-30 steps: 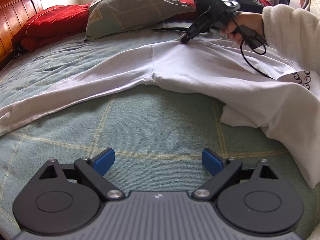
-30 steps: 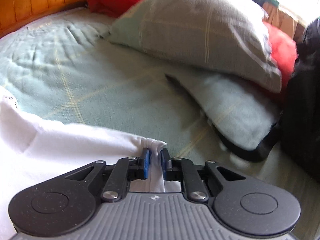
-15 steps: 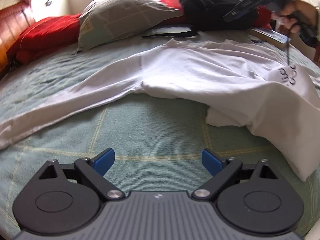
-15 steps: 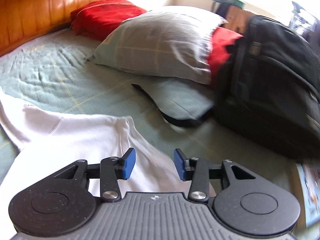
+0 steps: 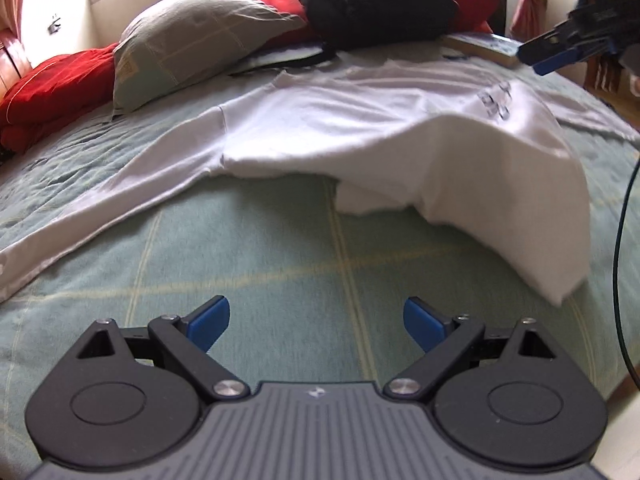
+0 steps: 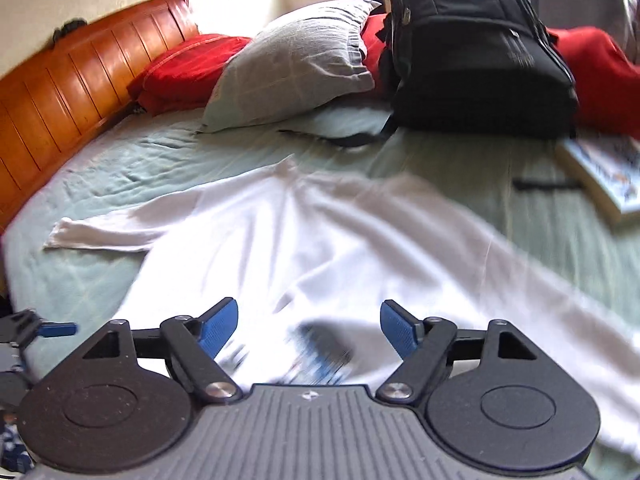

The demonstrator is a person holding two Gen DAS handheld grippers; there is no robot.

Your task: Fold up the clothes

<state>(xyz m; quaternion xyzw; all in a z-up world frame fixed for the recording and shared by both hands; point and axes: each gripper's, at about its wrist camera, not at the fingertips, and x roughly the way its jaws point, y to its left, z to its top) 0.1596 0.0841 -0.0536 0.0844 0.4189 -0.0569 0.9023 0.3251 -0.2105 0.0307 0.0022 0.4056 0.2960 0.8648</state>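
Observation:
A white long-sleeved shirt [image 5: 360, 132] lies spread on the green bed sheet [image 5: 248, 248], one sleeve stretched to the left and its right side folded over in a thick hump. My left gripper [image 5: 316, 322] hovers open over bare sheet in front of the shirt, with nothing between its fingers. In the left wrist view my right gripper [image 5: 554, 58] hangs in the air at the far right, above the shirt. In the right wrist view, that gripper [image 6: 310, 328] has its jaws opening and empty over the shirt [image 6: 320, 232], above a blurred dark print.
At the head of the bed are a grey-green pillow [image 6: 296, 72], red cushions [image 6: 188, 64] and a black backpack [image 6: 472, 64]. A book [image 6: 604, 176] lies at the right. A wooden headboard [image 6: 68, 92] runs along the left. A black cable [image 5: 624, 240] hangs at the right.
My right gripper let go of the shirt's edge, opened, and swung up and away to the right. The left gripper shifted a little and stayed open.

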